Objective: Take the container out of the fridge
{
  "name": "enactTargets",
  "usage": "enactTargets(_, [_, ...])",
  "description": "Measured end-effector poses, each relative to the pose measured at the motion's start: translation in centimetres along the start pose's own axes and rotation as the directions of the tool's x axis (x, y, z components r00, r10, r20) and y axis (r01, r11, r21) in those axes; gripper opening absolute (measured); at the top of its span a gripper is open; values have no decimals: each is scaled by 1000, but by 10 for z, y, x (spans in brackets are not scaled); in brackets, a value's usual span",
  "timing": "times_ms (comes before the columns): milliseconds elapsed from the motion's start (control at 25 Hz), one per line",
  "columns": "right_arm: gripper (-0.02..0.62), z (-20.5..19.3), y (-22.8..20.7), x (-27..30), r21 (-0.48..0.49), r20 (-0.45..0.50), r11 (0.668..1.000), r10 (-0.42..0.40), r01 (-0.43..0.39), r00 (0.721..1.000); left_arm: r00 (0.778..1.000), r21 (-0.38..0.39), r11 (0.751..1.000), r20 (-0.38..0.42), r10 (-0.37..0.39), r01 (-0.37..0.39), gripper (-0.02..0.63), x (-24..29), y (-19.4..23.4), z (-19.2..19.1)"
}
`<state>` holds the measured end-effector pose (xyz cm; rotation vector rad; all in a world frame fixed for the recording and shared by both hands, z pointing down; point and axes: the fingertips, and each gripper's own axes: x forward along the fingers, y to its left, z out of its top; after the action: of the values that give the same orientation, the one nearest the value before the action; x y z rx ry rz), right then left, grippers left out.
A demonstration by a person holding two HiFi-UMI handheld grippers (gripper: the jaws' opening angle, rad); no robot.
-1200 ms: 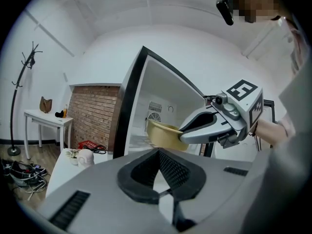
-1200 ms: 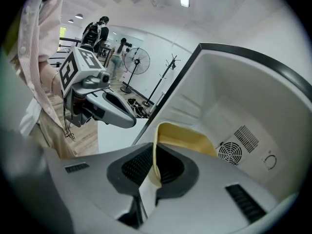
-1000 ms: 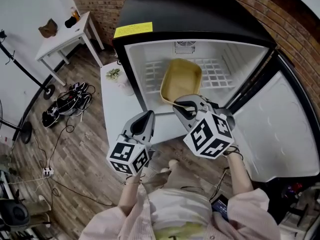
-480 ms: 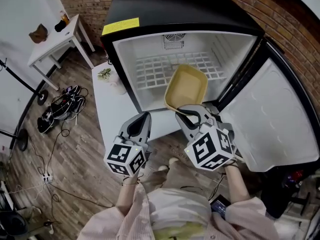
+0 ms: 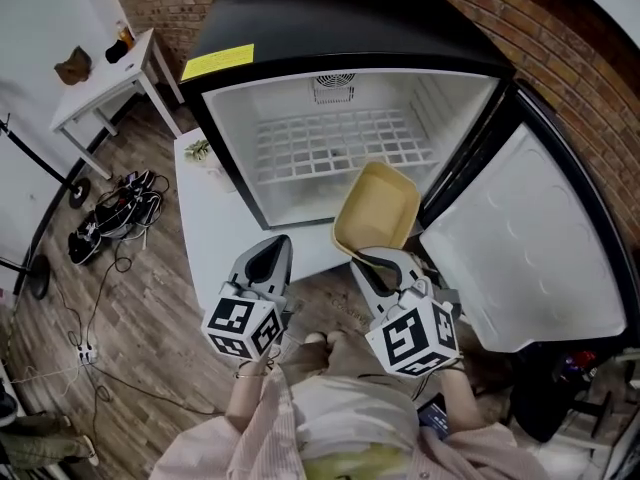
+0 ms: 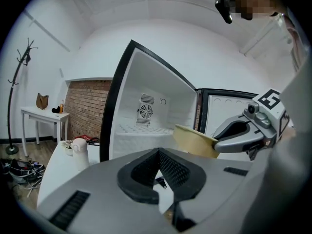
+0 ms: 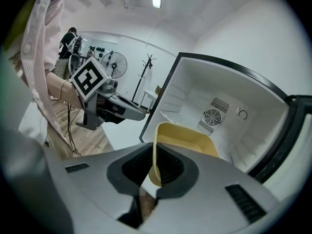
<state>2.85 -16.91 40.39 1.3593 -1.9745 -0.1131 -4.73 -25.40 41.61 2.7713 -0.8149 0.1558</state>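
The yellow container [image 5: 378, 208] hangs in the air in front of the open fridge [image 5: 340, 118], clear of its wire shelf [image 5: 335, 144]. My right gripper [image 5: 372, 261] is shut on the container's near rim; in the right gripper view the rim [image 7: 155, 172] is pinched between the two pads, with the tub [image 7: 187, 139] stretching toward the fridge. My left gripper [image 5: 264, 259] is lower left of the container, shut and holding nothing; its pads [image 6: 165, 167] meet with nothing between them. From the left gripper view the container [image 6: 194, 140] and the right gripper [image 6: 243, 133] show to the right.
The fridge door [image 5: 525, 238] stands swung open to the right. A low white table [image 5: 215, 218] sits left of the fridge with a small white figure [image 6: 80, 152] on it. Cables and shoes [image 5: 110, 213] lie on the wood floor at left. Another white table [image 5: 100, 68] stands far left.
The right gripper has drawn the yellow container out of the fridge, off the shelf and toward me. The left gripper has stayed shut and moved little.
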Motion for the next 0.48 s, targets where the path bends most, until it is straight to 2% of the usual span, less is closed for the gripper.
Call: enactTargets(480, [23, -33, 10, 0, 88, -4, 994, 65, -65, 998, 999, -1, 1000, -35, 31, -31, -8, 0, -14, -17])
